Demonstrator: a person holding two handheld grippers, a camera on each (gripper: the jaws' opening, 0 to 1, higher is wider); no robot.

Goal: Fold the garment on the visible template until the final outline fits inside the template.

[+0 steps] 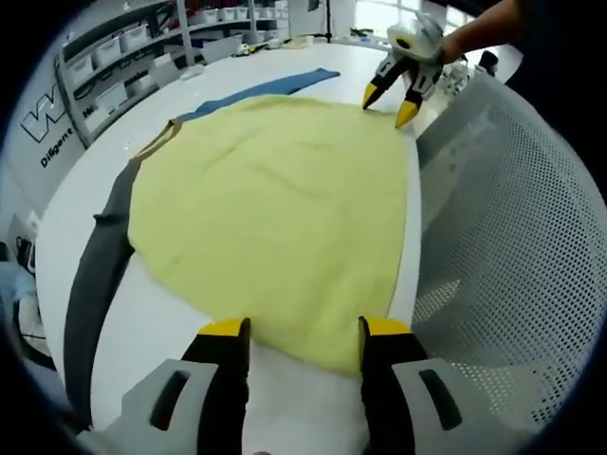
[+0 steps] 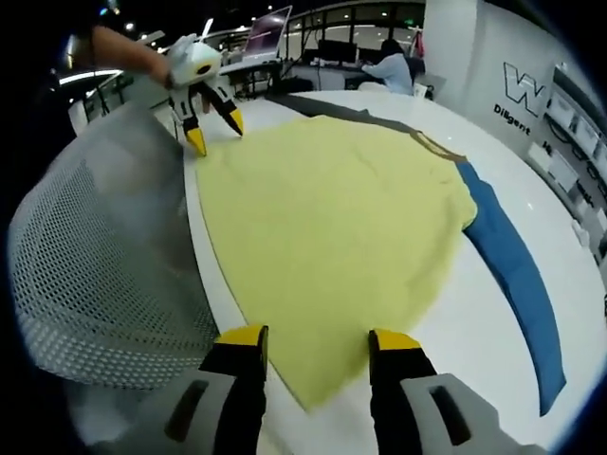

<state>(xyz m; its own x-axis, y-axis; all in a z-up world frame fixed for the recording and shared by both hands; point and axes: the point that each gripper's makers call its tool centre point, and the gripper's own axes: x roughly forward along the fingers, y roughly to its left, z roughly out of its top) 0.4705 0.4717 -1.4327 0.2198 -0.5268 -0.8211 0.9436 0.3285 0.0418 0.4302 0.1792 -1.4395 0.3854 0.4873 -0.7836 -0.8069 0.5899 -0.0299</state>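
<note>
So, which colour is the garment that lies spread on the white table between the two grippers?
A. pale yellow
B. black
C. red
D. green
A: the garment spread flat on the table is pale yellow, with the left gripper and the right gripper at opposite edges.

A white wall [image 2: 493, 66] in the right gripper view carries a large dark "W" logo [image 2: 524, 88], with a word beginning "Diligent" [image 2: 517, 117] printed beneath it, cut off at the edge. In the left gripper view the same "W" logo [image 1: 43, 118] shows on the wall [image 1: 28, 156], with "Diligen" [image 1: 59, 152] readable below. No other text can be read.
</note>
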